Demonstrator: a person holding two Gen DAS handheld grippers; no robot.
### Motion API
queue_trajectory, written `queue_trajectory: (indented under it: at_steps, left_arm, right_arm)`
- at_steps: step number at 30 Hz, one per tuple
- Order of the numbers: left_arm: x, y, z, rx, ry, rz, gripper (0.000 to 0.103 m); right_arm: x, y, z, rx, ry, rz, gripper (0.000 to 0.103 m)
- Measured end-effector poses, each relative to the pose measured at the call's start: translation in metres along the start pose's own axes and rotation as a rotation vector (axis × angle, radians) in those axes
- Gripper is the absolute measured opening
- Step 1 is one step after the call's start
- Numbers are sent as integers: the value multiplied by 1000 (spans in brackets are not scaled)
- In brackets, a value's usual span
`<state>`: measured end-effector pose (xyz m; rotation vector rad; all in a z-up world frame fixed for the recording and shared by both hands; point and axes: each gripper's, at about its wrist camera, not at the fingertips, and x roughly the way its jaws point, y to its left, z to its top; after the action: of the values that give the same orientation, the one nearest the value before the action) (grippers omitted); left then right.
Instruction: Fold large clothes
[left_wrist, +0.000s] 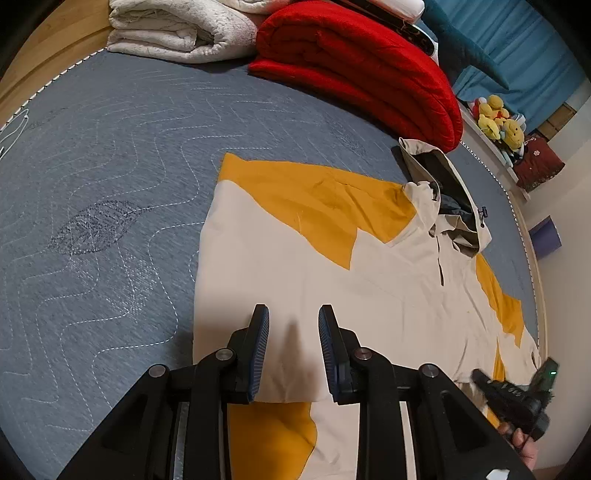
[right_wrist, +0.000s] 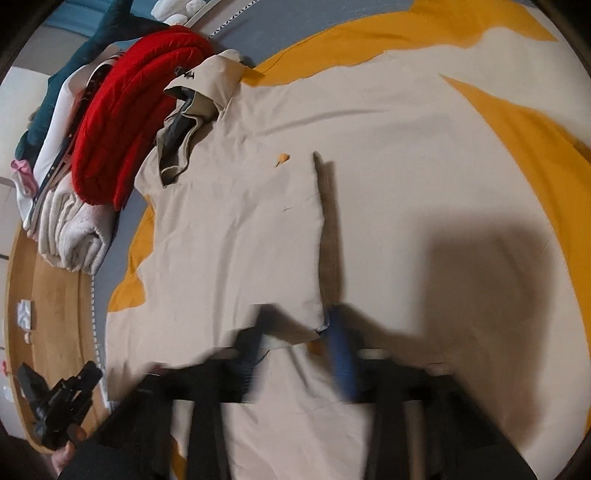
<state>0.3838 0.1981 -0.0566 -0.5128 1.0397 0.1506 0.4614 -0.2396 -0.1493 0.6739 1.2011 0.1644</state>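
I see the jacket (left_wrist: 295, 266) lying flat on the bed (left_wrist: 92, 166), hood (left_wrist: 448, 192) near the red blanket (left_wrist: 354, 70). My left gripper (left_wrist: 293, 332) hovers over the cream fabric with jaws apart and nothing between them. My right gripper (right_wrist: 295, 332) is blurred; a fabric corner lies between its fingers, grip undeterminable.

A large hooded jacket (left_wrist: 369, 280) — cream with mustard-yellow panels — lies spread flat on the bed, filling the half nearer its right edge. Its hood (left_wrist: 448, 192), dark-lined and rumpled, points toward the head of the bed. One cream flap (right_wrist: 236, 240) is folded over the body, its edge straight.
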Motion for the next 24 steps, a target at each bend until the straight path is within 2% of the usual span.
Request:
queue_trajectory:
  at_steps: [3, 5, 6, 8, 10, 11, 13, 15, 18, 21, 24]
  left_arm:
    - [1, 0, -1, 2, 2, 4, 25]
    - [0, 0, -2, 3, 1, 2, 25]
    - [0, -1, -2, 3, -12, 6, 25]
    - [2, -2, -2, 12, -12, 10, 25]
    - [5, -2, -4, 14, -2, 12, 25]
    - [9, -3, -5, 15, 6, 11, 25]
    - [17, -4, -8, 16, 30, 5, 25]
    - [27, -6, -12, 15, 62, -7, 25]
    - [41, -11, -18, 29, 104, -19, 25]
    - [54, -13, -25, 46, 142, -24, 25]
    - [70, -7, -33, 17, 186, -9, 25]
  right_arm:
    - [-26, 16, 6, -38, -92, 22, 7]
    - [-60, 34, 11, -119, -220, 24, 6]
    - [-81, 41, 14, -164, -305, 7, 6]
    - [-112, 44, 20, -193, -410, -30, 6]
    - [-131, 31, 29, -152, -462, -71, 6]
    - [-136, 22, 33, -141, -483, -123, 6]
    - [-137, 6, 41, -118, -477, -217, 6]
    - [-134, -12, 48, -55, -450, -233, 6]
    - [-132, -24, 54, -32, -415, -259, 9]
    - [-130, -28, 56, -20, -426, -296, 13]
    - [-137, -31, 53, -34, -461, -321, 17]
